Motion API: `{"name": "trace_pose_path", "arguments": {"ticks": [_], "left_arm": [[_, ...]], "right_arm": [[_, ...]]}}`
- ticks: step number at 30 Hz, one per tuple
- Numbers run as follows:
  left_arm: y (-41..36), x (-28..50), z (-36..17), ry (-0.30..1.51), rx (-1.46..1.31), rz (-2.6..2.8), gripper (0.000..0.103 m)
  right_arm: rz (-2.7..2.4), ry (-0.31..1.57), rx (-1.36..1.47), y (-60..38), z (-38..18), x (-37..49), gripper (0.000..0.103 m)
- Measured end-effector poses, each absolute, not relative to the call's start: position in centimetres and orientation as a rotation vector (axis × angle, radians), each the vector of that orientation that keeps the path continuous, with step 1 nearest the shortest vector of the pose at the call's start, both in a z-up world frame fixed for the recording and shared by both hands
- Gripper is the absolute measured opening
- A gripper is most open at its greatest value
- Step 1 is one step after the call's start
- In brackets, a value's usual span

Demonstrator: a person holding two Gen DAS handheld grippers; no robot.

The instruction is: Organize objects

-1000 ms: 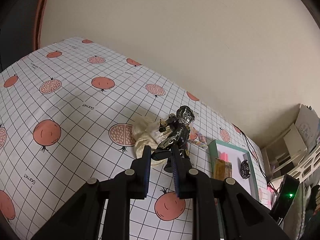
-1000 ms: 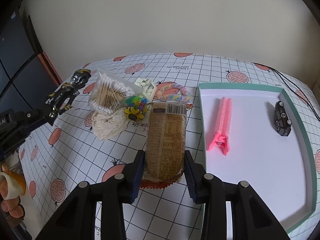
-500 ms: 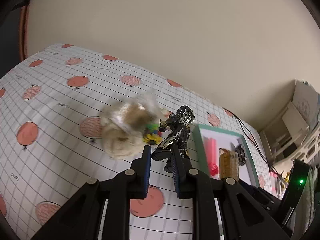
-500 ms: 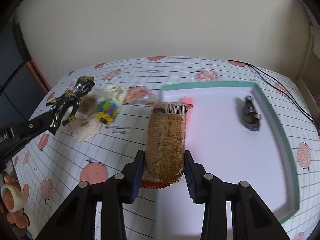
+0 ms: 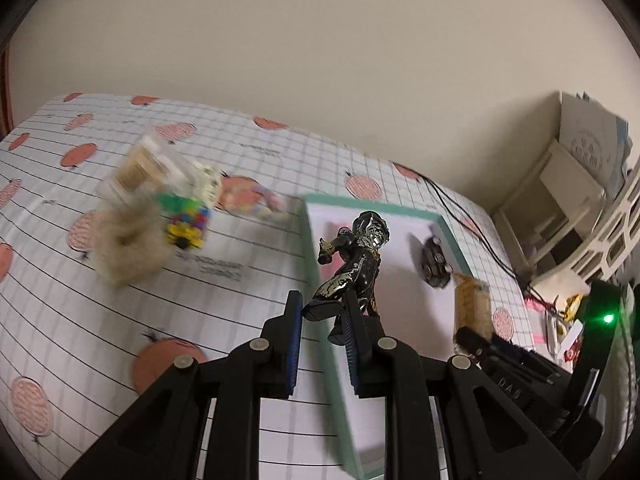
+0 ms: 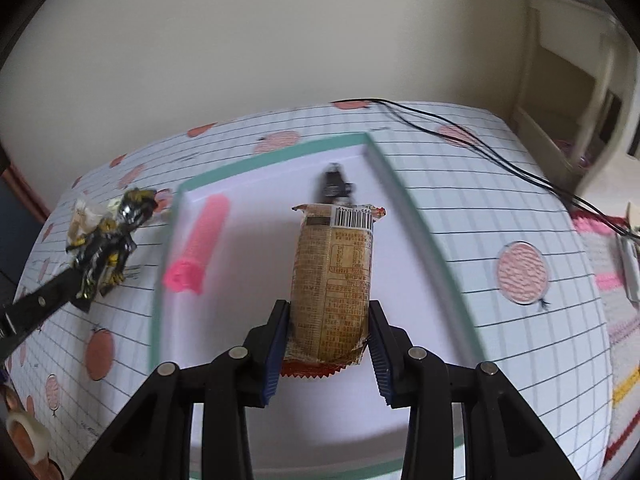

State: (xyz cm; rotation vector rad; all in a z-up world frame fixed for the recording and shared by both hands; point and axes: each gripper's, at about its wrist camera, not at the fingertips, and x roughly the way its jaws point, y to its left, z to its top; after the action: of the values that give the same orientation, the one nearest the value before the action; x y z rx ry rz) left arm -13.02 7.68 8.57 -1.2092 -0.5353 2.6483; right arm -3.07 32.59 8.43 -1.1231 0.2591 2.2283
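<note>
Transport step: right gripper (image 6: 326, 344) clamped on snack packet (image 6: 332, 280) above tray (image 6: 416, 216), left gripper (image 5: 322, 344) clamped on figurine (image 5: 356, 264) at tray edge; next, lower and release inside.

wrist views angled down, sharing tray (image 5: 448, 226)

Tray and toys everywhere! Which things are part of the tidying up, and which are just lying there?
Part of the tidying:
action figure in the left gripper
snack packet in the right gripper
tray
pink roller
toy car

Just lying there:
black cables
white shelf
</note>
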Motion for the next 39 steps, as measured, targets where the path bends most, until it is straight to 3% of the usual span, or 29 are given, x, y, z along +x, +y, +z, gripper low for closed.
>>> {"name": "trace_pose_path", "arguments": {"ticks": [11, 22, 28, 39], "left_arm": [[13.2, -13.6, 6.5, -0.388, -1.317, 2.584, 0.020], [14.7, -13.8, 4.1, -0.314, -1.456, 2.518, 0.020], [16.0, -13.7, 3.3, -0.208, -1.501, 2.506, 0.018], [16.1, -13.6, 3.5, -0.177, -1.508, 2.495, 0.018]], "right_arm": [[2.173, 0.316, -1.150, 35.3, 7.8, -1.3, 0.040], [2.100, 0.293, -1.308, 34.7, 5.1, -2.3, 0.040], [2.100, 0.321, -1.319, 34.8, 5.0, -2.2, 0.041], [2.081, 0.330, -1.312, 34.8, 5.3, -2.5, 0.044]]}}
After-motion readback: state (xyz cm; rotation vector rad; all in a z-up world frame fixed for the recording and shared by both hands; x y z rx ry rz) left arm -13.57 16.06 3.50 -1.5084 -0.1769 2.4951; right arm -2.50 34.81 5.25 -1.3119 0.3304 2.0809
